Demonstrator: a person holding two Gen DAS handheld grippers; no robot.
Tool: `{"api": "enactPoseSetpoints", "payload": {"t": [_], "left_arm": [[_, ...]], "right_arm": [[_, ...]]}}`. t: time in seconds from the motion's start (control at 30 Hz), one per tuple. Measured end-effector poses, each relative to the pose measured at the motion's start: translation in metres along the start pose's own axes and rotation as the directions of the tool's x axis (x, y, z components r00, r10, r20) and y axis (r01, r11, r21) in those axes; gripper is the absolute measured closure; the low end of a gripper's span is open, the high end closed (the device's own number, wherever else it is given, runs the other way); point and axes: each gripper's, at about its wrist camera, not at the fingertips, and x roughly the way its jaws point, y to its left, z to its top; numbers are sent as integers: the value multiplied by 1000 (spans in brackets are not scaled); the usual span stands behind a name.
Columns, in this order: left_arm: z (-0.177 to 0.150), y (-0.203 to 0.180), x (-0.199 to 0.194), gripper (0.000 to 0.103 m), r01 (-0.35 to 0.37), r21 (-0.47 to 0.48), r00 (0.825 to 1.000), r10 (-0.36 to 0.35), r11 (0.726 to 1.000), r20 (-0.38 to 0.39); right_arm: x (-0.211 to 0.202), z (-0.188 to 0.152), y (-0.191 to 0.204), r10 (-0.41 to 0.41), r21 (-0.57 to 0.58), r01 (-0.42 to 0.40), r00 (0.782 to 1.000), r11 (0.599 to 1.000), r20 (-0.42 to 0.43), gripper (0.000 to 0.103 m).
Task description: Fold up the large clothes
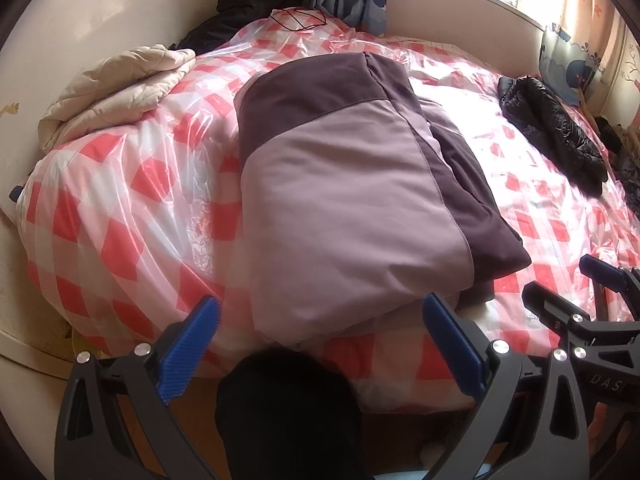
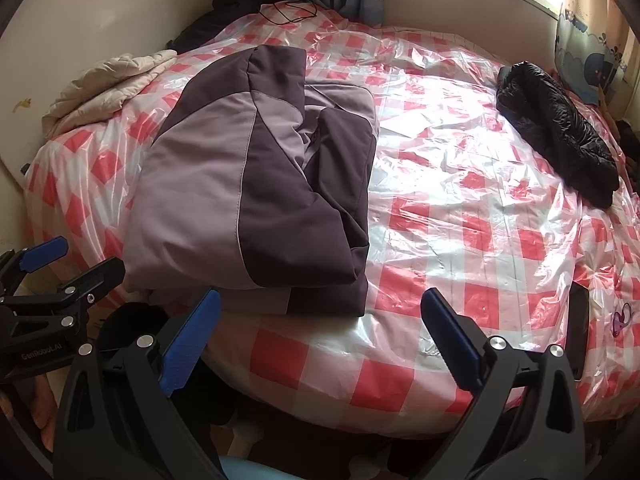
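Observation:
A two-tone purple jacket [image 1: 340, 184] [image 2: 256, 184] lies folded into a thick rectangle on the bed, near its front edge. My left gripper [image 1: 320, 324] hovers open just in front of the jacket's near edge, nothing between its blue pads [image 1: 188, 352]. My right gripper [image 2: 320, 320] is open too, over the checked cover to the right of the jacket, holding nothing. Each gripper shows at the edge of the other's view: the right gripper [image 1: 560, 284] and the left gripper [image 2: 76, 256].
The bed [image 2: 460, 200] carries a red-and-white checked cover under clear plastic. A black puffy jacket [image 2: 556, 132] lies at the right, a cream quilted garment [image 1: 116, 92] at the left, dark clothes [image 1: 256, 0] and a cable at the back. A dark phone [image 2: 578, 328] rests near the right front edge.

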Motion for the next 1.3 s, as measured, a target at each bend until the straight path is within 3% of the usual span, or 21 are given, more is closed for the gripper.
{"api": "enactPoseSetpoints", "payload": {"t": [0.5,0.9,1.07,1.17,1.3], "left_arm": [[-4,15,13,6,1,-42,998,-3,999,-56],[-5,24,18,6,16,-79,997,-22,997,-68],[-4,30,19,6,48,-113,997,-55,992,-60],[-3,33,25,6,68,-133,992,-82,989,-99],[-5,29,24,6,30,-99,995,-40,995,-91]], "right_arm": [[18,1,7,1,-20,-3,996,1000,-87,6],[19,1,9,0,-30,-3,996,1000,-90,6],[20,1,8,4,-30,-6,996,1000,-93,6],[20,1,9,6,-31,-9,996,999,-92,6],[20,1,8,8,-30,-11,996,999,-93,6]]}}
